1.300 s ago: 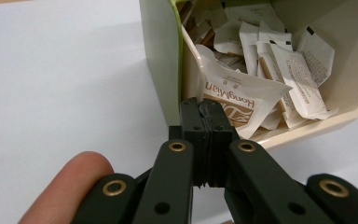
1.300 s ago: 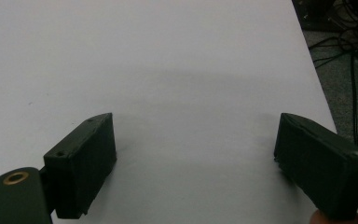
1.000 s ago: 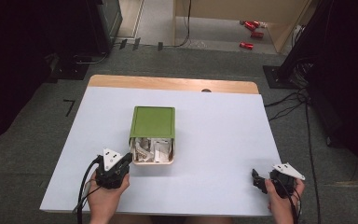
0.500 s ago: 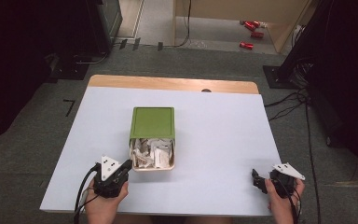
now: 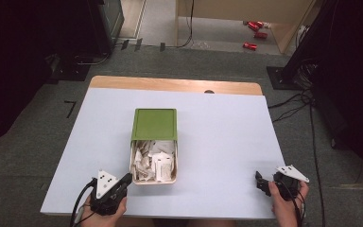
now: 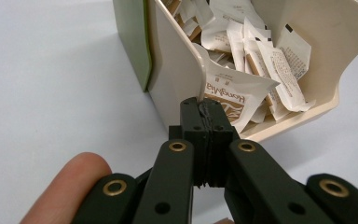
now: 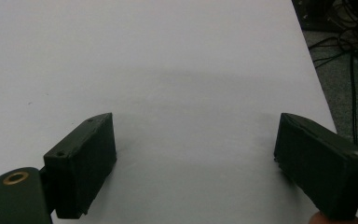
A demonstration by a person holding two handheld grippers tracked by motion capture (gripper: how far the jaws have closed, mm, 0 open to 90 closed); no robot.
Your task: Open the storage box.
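1. Left hand-held gripper [image 6: 208,122], low centre of the left gripper view: jaws fully closed, apparently pinching the near wall of the beige box [image 6: 177,84], maybe a sachet corner too; can't tell which.
2. Box sat mid-surface [image 5: 227,142] in the high view, its green lid [image 5: 154,124] slid to the far end.
3. Sachets [image 6: 242,60] looked light, thin, crinkly and slippery; best pinched by an edge.
4. Right hand-held gripper [image 7: 196,154]: jaws wide, empty, parked bottom right of the high view.
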